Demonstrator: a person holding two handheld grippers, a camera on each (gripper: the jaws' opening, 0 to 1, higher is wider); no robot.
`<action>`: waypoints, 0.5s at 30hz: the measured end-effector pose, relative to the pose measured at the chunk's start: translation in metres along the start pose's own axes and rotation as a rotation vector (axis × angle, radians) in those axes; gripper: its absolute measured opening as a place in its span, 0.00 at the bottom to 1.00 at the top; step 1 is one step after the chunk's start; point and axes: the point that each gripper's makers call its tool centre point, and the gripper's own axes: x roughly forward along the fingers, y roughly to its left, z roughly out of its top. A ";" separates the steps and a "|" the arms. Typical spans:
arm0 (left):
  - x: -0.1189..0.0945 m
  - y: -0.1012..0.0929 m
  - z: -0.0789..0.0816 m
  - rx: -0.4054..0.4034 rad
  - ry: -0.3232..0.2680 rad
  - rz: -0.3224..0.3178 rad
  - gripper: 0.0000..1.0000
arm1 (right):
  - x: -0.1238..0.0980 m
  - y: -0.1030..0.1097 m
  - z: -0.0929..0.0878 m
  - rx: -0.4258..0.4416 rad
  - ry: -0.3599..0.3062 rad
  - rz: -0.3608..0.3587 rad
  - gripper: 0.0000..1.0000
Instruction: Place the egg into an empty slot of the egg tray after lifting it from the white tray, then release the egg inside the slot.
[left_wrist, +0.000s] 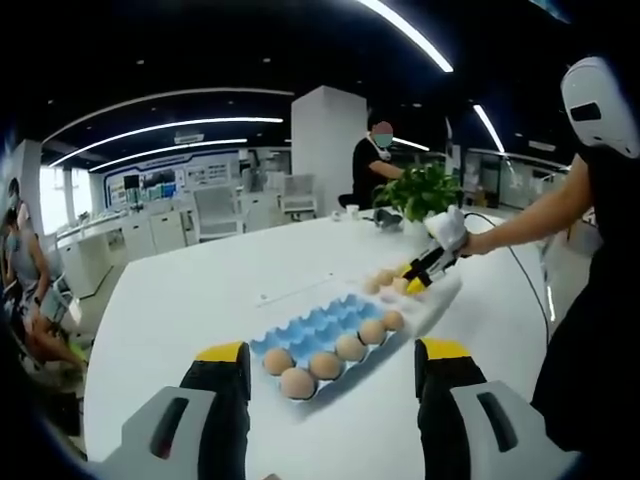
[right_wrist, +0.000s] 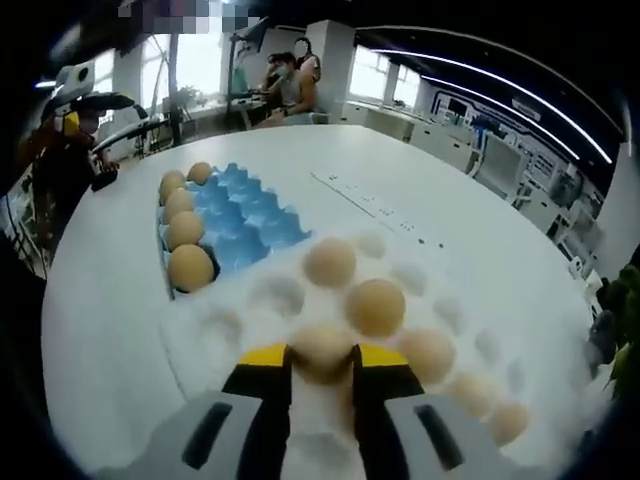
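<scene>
Right gripper view: the right tongs (right_wrist: 322, 365) are clenched on an egg (right_wrist: 320, 350) sitting in the white tray (right_wrist: 250, 320), beside the blue egg tray (right_wrist: 245, 225), whose edge row holds four eggs. Left gripper view: the left tongs (left_wrist: 335, 375) hang released above the bench (left_wrist: 200, 300), just short of the blue egg tray (left_wrist: 320, 325).
</scene>
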 end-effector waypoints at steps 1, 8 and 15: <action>0.000 0.000 0.001 -0.001 -0.003 0.002 0.67 | 0.000 0.001 0.001 0.000 0.004 -0.007 0.22; -0.002 0.003 -0.002 -0.010 0.001 0.013 0.67 | -0.010 0.000 0.007 -0.004 0.013 -0.003 0.17; 0.003 -0.001 -0.003 0.001 0.018 -0.007 0.67 | -0.026 0.012 0.025 -0.125 0.057 0.077 0.09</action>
